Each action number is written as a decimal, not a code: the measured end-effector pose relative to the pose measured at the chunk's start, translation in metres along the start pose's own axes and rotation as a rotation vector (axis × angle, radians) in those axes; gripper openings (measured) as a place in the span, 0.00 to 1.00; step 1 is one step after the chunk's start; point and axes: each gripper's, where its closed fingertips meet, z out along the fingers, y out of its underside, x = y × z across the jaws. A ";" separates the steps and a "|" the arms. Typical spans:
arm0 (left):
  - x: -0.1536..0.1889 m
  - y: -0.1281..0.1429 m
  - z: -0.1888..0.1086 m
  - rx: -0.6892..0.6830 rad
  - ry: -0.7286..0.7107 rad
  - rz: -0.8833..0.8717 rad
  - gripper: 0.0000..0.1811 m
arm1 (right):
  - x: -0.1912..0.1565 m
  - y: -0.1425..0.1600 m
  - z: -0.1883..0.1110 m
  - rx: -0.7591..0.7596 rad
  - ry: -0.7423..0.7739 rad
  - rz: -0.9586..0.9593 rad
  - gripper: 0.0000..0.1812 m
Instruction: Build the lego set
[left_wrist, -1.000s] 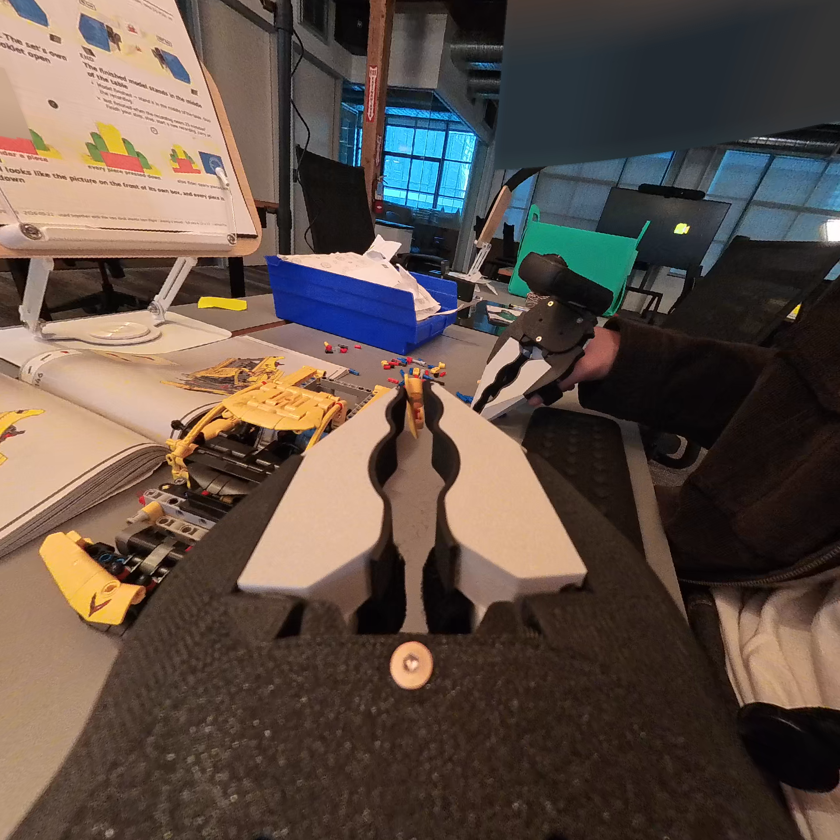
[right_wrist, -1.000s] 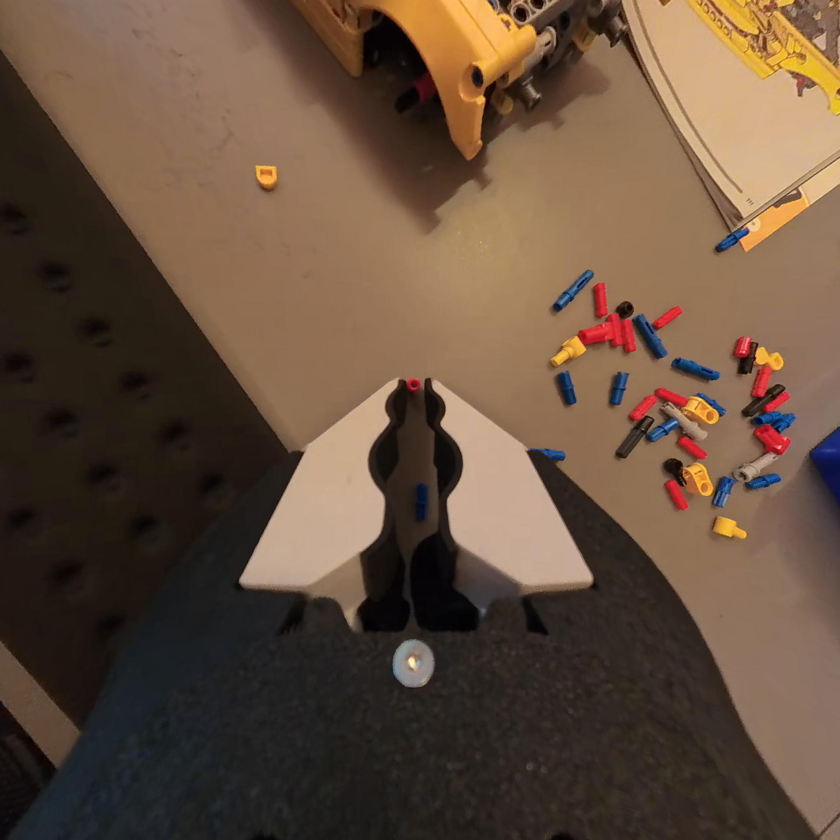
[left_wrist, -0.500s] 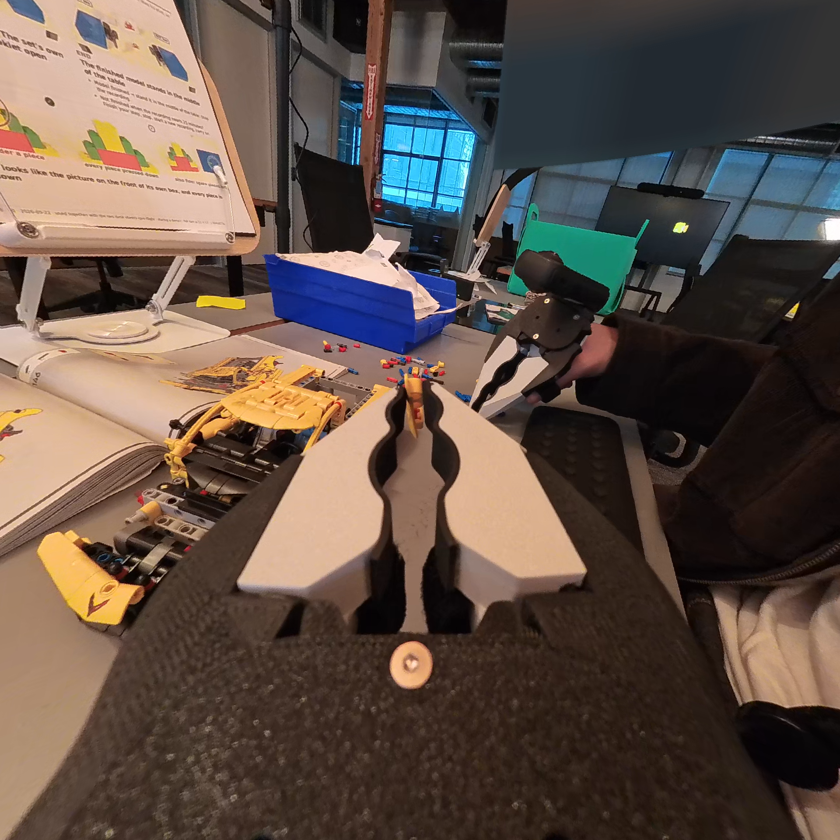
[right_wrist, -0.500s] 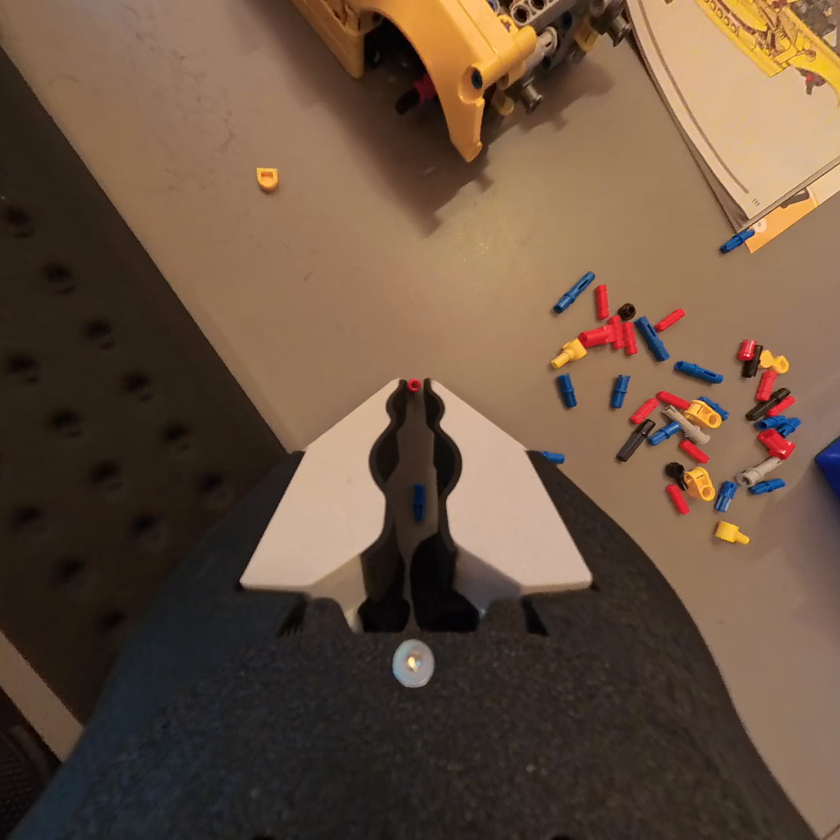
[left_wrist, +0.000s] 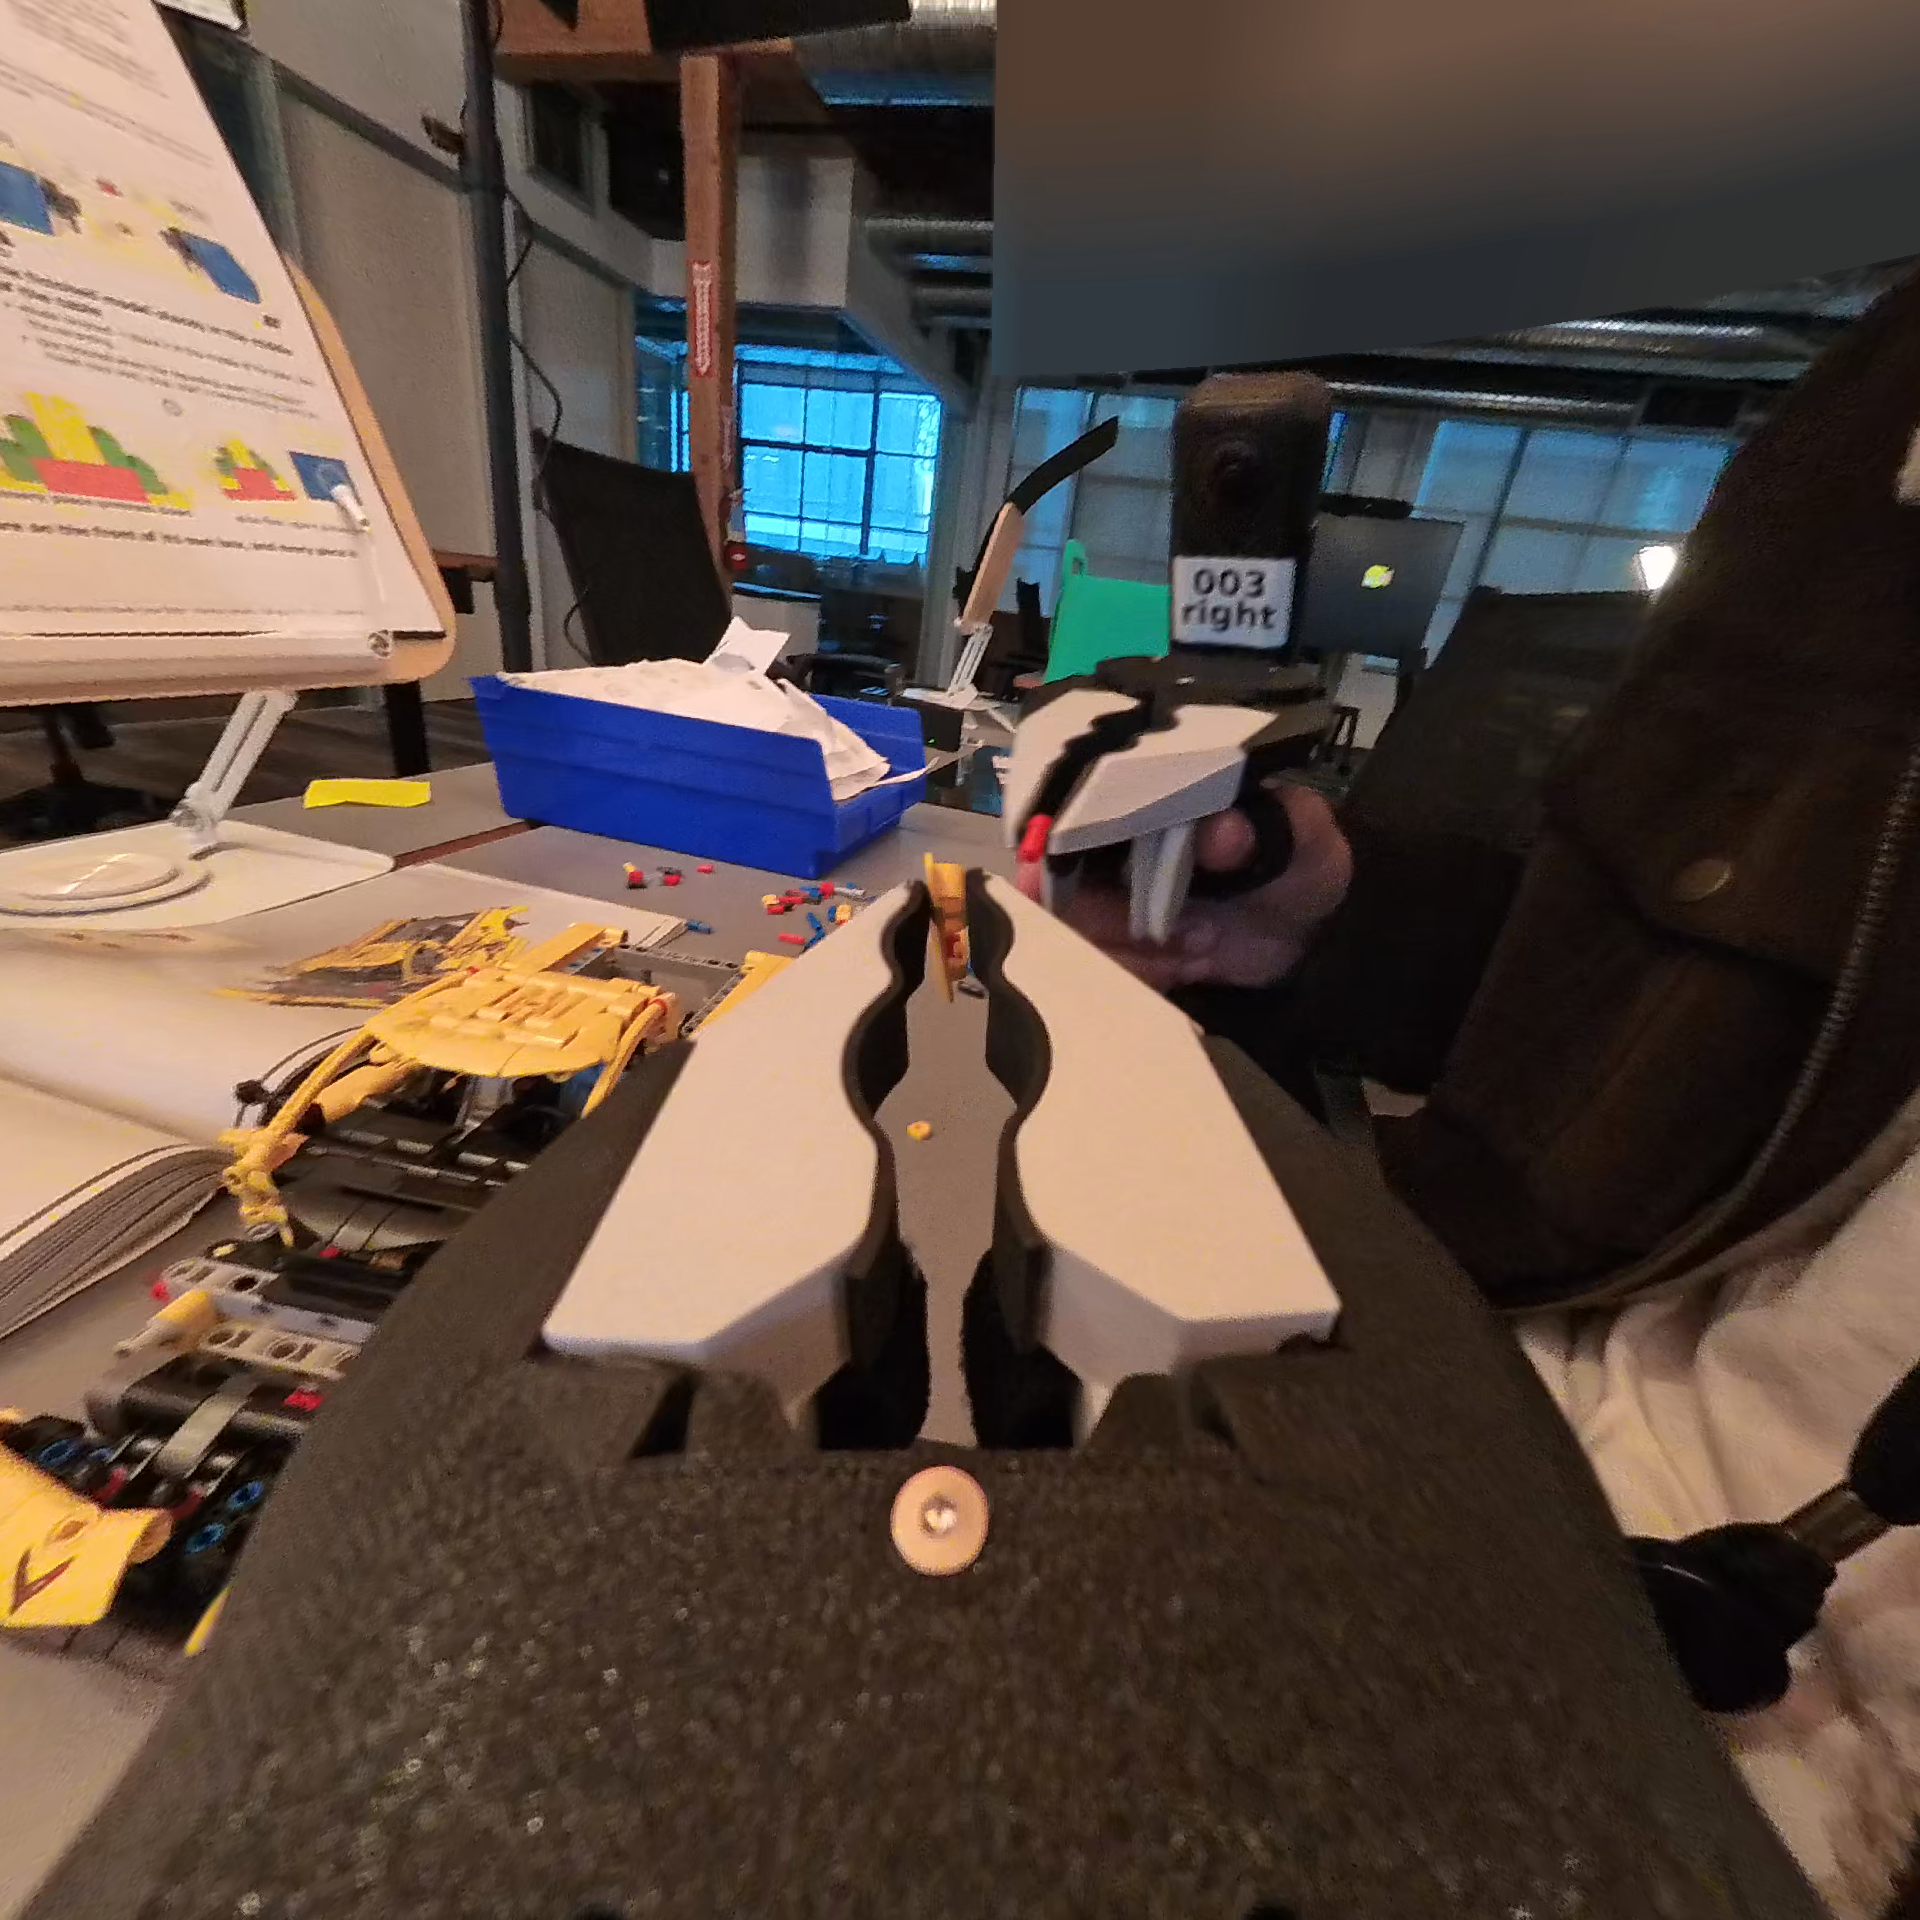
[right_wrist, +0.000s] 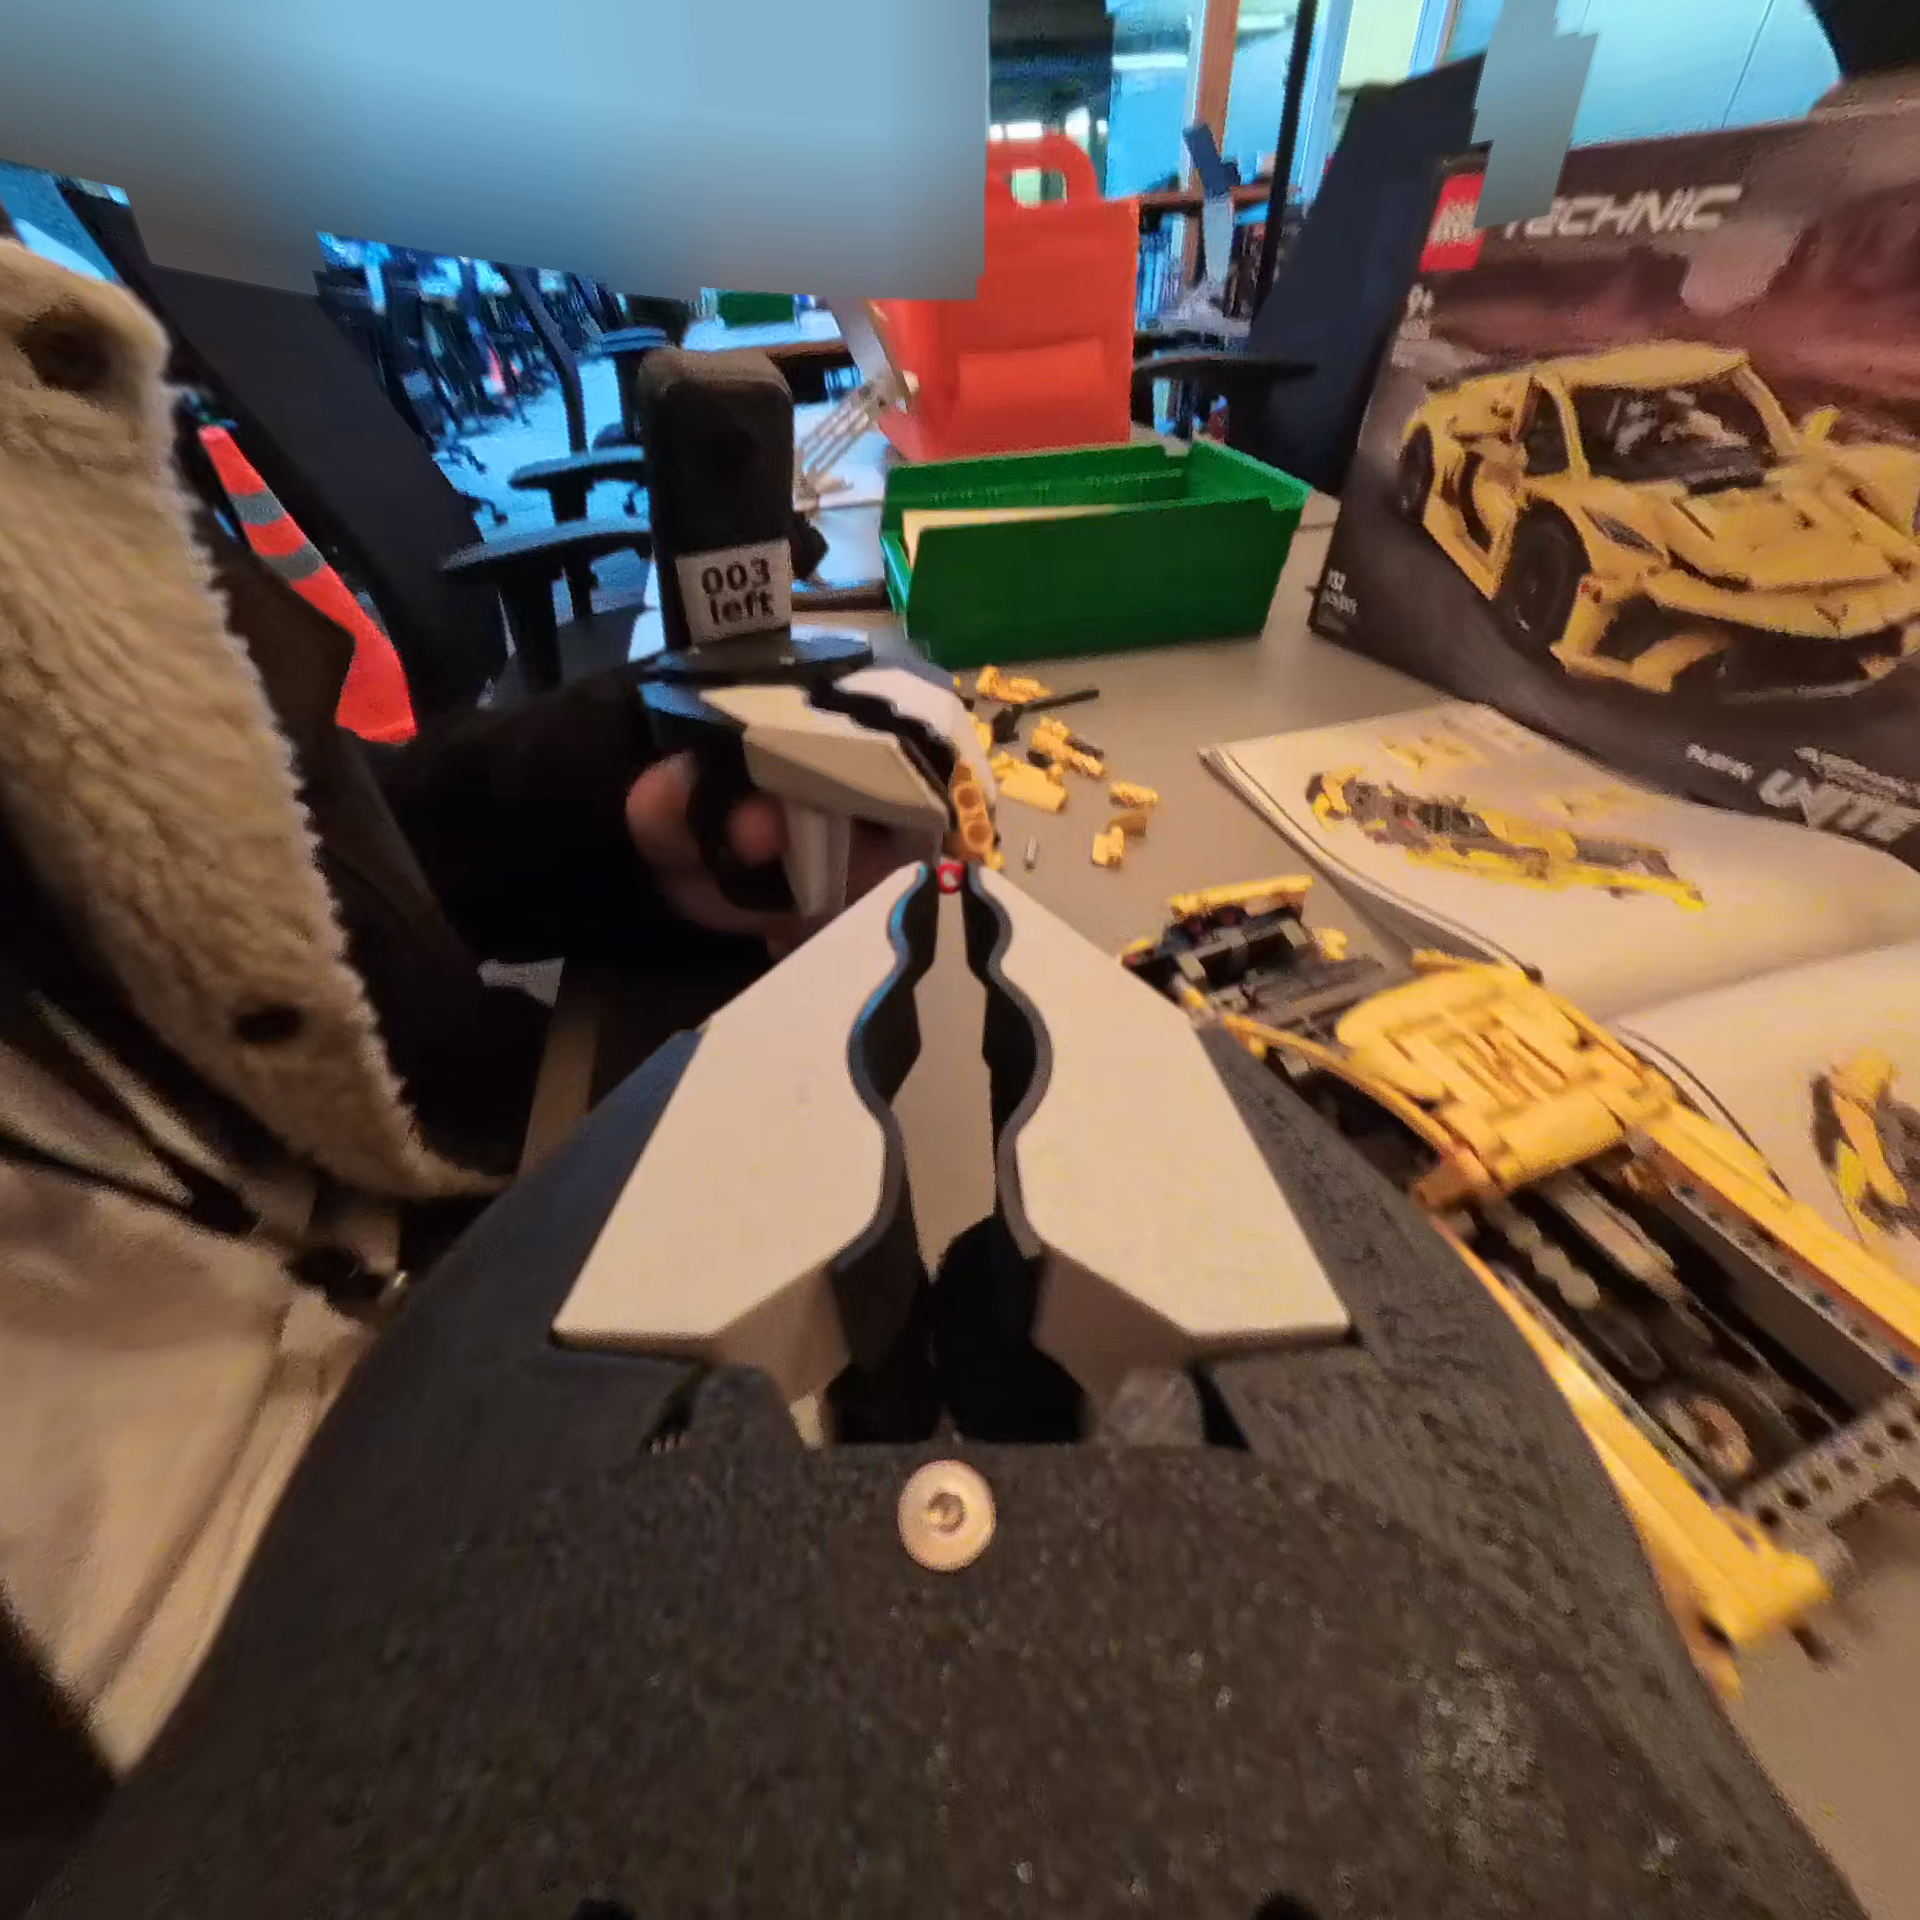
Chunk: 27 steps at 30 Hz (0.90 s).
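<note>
My left gripper (left_wrist: 945, 896) is shut on a small yellow lego piece (left_wrist: 948, 927) and holds it above the table. My right gripper (right_wrist: 949, 876) is shut on a red pin (right_wrist: 949, 878) at its tips. The two grippers face each other, tips close together. The right gripper (left_wrist: 1039, 844) with its red pin (left_wrist: 1032, 837) shows in the left wrist view, just right of the yellow piece. The left gripper (right_wrist: 964, 800) with the yellow piece (right_wrist: 971, 816) shows in the right wrist view. The partly built yellow car (left_wrist: 499, 1029) (right_wrist: 1455, 1049) lies on the grey table.
An open instruction book (left_wrist: 104, 1049) (right_wrist: 1507, 821) lies beside the car. Loose coloured pins (left_wrist: 810, 899) lie before a blue bin (left_wrist: 686, 774). Loose yellow pieces (right_wrist: 1049, 769), a green bin (right_wrist: 1081, 566) and the set's box (right_wrist: 1662, 468) stand farther off. A tiny yellow part (left_wrist: 918, 1130) lies on the table. The tips of both grippers are at nearly the same place.
My right gripper has swung up from pointing down at the table and now faces the left gripper, red pin near the yellow piece. The left gripper has shifted only slightly.
</note>
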 end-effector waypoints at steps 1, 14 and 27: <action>0.003 -0.002 0.000 0.009 0.015 -0.005 0.04 | 0.001 -0.001 0.009 0.016 0.005 -0.008 0.02; 0.014 0.003 0.001 -0.033 0.063 0.026 0.04 | -0.007 -0.002 0.020 -0.069 -0.158 -0.026 0.02; 0.029 0.010 0.001 -0.094 0.183 -0.064 0.04 | -0.022 0.006 0.015 -0.144 -0.375 -0.032 0.02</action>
